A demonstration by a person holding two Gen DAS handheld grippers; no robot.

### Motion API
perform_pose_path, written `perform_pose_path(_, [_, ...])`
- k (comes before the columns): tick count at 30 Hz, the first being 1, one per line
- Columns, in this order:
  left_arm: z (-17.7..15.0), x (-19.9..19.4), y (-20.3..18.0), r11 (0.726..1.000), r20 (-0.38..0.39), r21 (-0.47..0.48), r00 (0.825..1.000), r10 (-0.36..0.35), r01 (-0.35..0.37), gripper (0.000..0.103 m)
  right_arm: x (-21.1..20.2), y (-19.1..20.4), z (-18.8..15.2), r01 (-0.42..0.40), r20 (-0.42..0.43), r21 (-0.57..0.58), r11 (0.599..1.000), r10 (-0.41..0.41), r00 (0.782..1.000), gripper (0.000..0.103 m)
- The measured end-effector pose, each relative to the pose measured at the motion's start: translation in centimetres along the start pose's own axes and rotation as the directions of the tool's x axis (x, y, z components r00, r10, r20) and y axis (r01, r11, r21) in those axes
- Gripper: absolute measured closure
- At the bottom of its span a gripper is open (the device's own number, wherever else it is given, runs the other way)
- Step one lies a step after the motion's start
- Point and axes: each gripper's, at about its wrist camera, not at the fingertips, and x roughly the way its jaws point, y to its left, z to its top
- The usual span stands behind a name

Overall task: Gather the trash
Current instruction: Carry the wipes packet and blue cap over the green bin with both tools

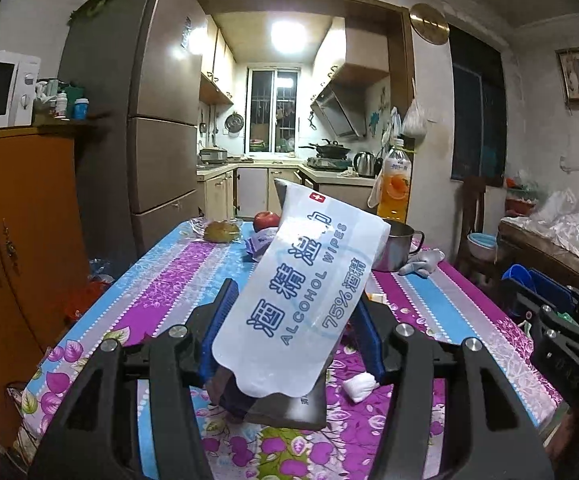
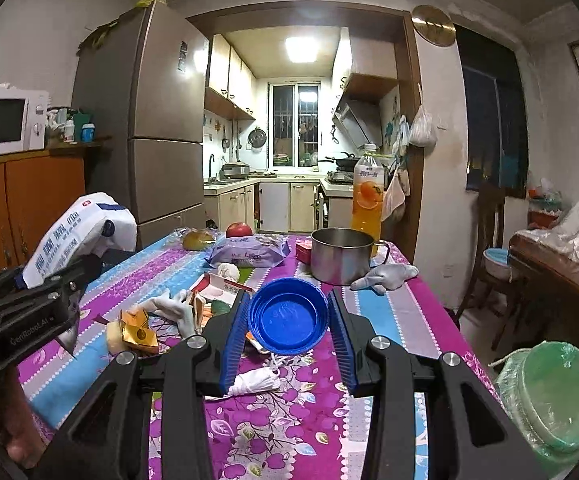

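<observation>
Over on the left, the left gripper (image 1: pixel 293 320) is clamped on an alcohol wipes packet (image 1: pixel 309 276), lifted clear above the tablecloth (image 1: pixel 161 280). Moving right, the right gripper (image 2: pixel 287 320) pinches a blue plastic lid (image 2: pixel 289 316) between its blue pads, also held up off the table. So two pieces are in hand, by my reading, but neither is binned yet.

Plenty remains on the cloth: an orange crumpled wrapper (image 2: pixel 135 330), a torn carton (image 2: pixel 221 286), a knotted white wad (image 2: pixel 255 382), a purple tissue pack (image 2: pixel 249 254).

The right view alone shows that scattered litter and the lined green bin (image 2: pixel 557 396) at far right; the left view hides most of it behind the packet.
</observation>
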Motion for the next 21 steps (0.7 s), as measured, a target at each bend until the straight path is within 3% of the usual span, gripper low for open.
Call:
perform_pose_path(5, [-0.3,0.4,-1.8,0.999,-0.02,0.019,0.999,-0.037,0.037,0.05,-0.3,-1.8,0.5,0.033,-0.004,0.014,0.999,-0.033,0.999,0.063])
perform_pose_path(11, [0.0,1.2,-6.7,0.99,-0.046,0.049,0.99,-0.133,0.136,0.05,-1.4,-6.0,1.1,0.114,-0.003,0.038,0.993,-0.114,0.994,0.063])
perform_pose_path(21, [0.0,2.1,-17.0,0.939,-0.087,0.106,0.944,-0.319,0.328,0.05,-5.4,-17.0,0.9,0.322,-0.032,0.093,0.942,-0.32,0.947,0.063])
